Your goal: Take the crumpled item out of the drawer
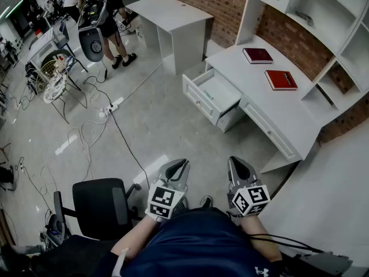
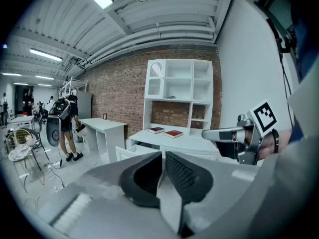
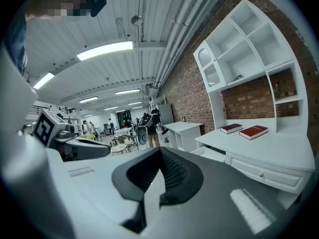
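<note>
Two empty tools, left tool (image 1: 181, 164) and right tool (image 1: 235, 163), both clenched, well apart from open white drawer (image 1: 199, 101), contents indistinct.

Head view steeply down, well back from white bench (image 1: 271, 111), both gripper views nearly level, facing that bench, red book (image 1: 281, 79) shared.

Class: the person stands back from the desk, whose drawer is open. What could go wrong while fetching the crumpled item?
1. Cables trail beside the way to the desk; a foot might catch.
2. The drawer juts into the room; a leg may knock it.
3. The left claw and right claw are shut; reaching in like that would probably push things.
</note>
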`<state>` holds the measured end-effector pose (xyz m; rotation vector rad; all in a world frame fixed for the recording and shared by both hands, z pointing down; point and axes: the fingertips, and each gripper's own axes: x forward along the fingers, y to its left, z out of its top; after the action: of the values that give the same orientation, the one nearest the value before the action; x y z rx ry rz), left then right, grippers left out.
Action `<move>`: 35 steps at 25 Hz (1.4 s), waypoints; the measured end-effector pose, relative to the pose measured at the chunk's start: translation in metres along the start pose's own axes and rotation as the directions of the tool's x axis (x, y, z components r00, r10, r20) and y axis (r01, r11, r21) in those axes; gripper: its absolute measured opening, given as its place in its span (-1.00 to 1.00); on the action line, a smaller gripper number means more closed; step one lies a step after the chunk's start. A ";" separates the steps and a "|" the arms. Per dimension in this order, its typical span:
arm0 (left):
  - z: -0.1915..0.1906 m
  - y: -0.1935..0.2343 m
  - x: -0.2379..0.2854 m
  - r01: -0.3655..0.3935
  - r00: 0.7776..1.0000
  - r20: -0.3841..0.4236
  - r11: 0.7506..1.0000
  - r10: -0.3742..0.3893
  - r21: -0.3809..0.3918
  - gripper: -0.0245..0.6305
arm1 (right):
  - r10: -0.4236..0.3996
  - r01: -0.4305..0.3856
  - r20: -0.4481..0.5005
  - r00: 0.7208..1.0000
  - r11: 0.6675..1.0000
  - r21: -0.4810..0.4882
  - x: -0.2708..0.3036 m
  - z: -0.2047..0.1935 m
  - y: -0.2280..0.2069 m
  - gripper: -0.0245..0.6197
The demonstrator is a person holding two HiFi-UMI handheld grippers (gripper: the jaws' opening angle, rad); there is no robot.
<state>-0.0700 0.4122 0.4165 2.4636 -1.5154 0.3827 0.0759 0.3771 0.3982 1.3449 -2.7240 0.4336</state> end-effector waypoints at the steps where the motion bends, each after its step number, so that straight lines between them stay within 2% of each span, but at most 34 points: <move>1: 0.001 -0.003 0.001 -0.001 1.000 0.001 1.000 0.001 0.001 -0.85 | 0.003 -0.003 0.002 1.000 1.000 0.002 -0.003 -0.001 -0.001 -0.92; 8: 0.006 -0.026 0.017 -0.002 1.000 -0.003 1.000 0.002 0.012 -0.85 | 0.016 -0.017 0.016 1.000 1.000 0.014 -0.015 0.001 -0.022 -0.92; 14: 0.011 -0.045 0.036 -0.003 1.000 -0.019 1.000 0.003 0.026 -0.85 | 0.023 -0.025 0.026 0.999 0.997 0.076 -0.020 0.000 -0.045 -0.91; 20: -0.003 -0.069 0.047 0.000 0.998 -0.062 1.000 0.000 0.012 -0.85 | 0.031 -0.028 -0.021 0.999 0.993 0.117 -0.025 -0.020 -0.065 -0.91; 26: -0.011 -0.049 0.070 -0.018 0.996 -0.085 0.999 0.015 -0.036 -0.85 | 0.035 -0.024 -0.072 0.997 0.989 0.148 -0.001 -0.037 -0.079 -0.91; 31: -0.009 -0.028 0.102 0.017 0.996 -0.090 0.998 -0.021 -0.052 -0.85 | 0.021 -0.008 -0.094 0.995 0.990 0.138 0.034 -0.034 -0.092 -0.91; 35: 0.008 0.009 0.127 0.036 0.996 -0.075 0.997 -0.041 -0.064 -0.85 | -0.002 0.016 -0.104 0.995 0.991 0.132 0.072 -0.023 -0.099 -0.91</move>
<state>-0.0223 0.3000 0.4521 2.3977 -1.4255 0.4113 0.1083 0.2712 0.4559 1.3235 -2.6451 0.6745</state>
